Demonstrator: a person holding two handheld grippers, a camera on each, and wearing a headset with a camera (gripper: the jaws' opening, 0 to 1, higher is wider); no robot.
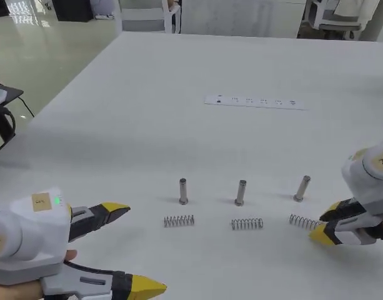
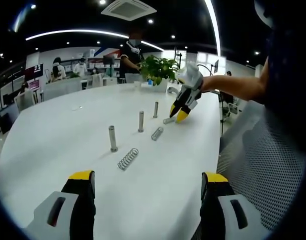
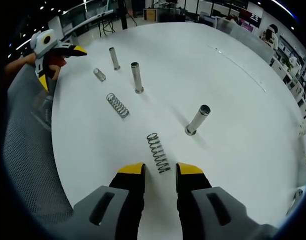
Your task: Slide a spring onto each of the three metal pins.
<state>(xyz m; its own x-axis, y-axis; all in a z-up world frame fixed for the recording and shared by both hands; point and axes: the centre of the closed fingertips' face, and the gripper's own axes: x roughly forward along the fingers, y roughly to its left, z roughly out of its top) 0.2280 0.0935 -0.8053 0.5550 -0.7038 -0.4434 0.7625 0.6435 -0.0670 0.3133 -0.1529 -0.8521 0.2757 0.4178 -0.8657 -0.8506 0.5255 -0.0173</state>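
Two claws work over the white table (image 1: 179, 94). Closest to its near edge, toward the near left corner, the left claw (image 1: 140, 248) hovers with its jaws spread wide and nothing between them. It is parked well apart from the work, probably to keep the way clear until it is needed.

Toward the right edge, the right claw (image 3: 160, 169) is low over the table with its jaws only a little way apart. It has no grip on anything yet. The jaw tips sit on either side of the near end of the right spring (image 3: 158, 152), and I cannot tell whether they touch the wire. That narrow opening suits a thin spring, and taking it by one end would leave the other end free to go over a pin, so I judge this to be the approach to the first pickup.

All three springs lie flat in a row along the near edge, the middle spring (image 1: 247, 223) and left spring (image 1: 179, 220) untouched. Just beyond each one stands its own pin, upright and bare: the right pin (image 1: 302, 187), middle pin (image 1: 241, 192) and left pin (image 1: 183, 190). Pairing each spring with a pin keeps every carry short, and no spring has been threaded so far.

Farther on, toward the far edge, a white power strip (image 1: 253, 102) lies flat, well clear of the row.
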